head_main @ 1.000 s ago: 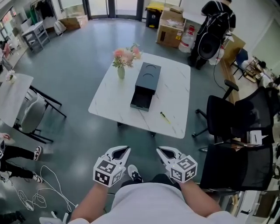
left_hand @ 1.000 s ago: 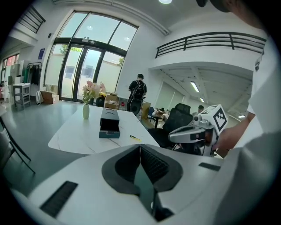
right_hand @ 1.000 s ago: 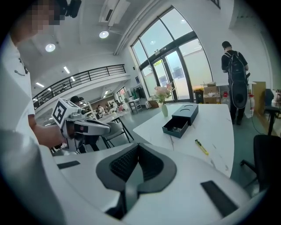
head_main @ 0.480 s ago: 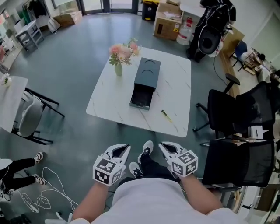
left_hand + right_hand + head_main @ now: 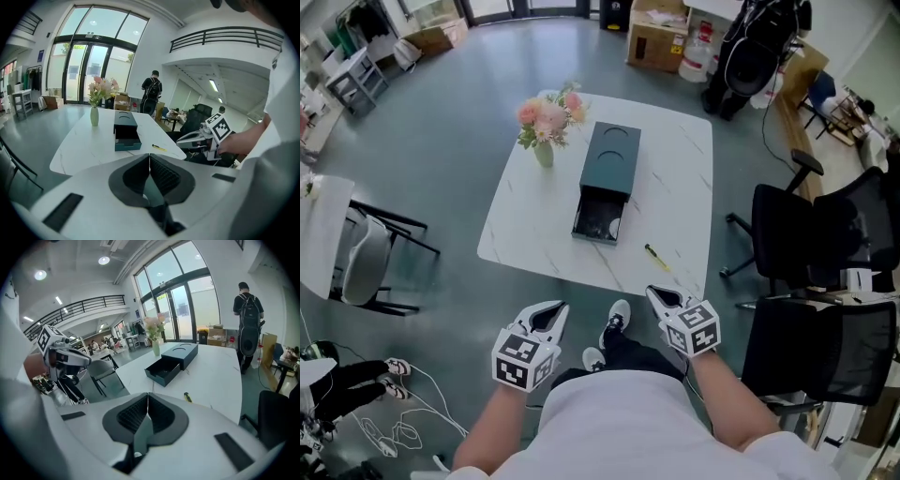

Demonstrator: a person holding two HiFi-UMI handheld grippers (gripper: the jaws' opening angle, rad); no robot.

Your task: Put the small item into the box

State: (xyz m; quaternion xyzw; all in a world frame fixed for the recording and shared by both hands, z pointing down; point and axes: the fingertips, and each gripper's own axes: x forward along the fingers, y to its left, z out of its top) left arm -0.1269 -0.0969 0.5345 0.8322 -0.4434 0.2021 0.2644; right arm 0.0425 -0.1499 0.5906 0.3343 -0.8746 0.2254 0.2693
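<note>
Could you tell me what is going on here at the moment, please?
A person stands just short of a white table, holding a left gripper and a right gripper low in front. Both have their jaws together with nothing between them. On the table, a dark box has its drawer pulled open toward the person. A small yellow item lies untouched near the front edge, and a vase of flowers stands beside the box.
</note>
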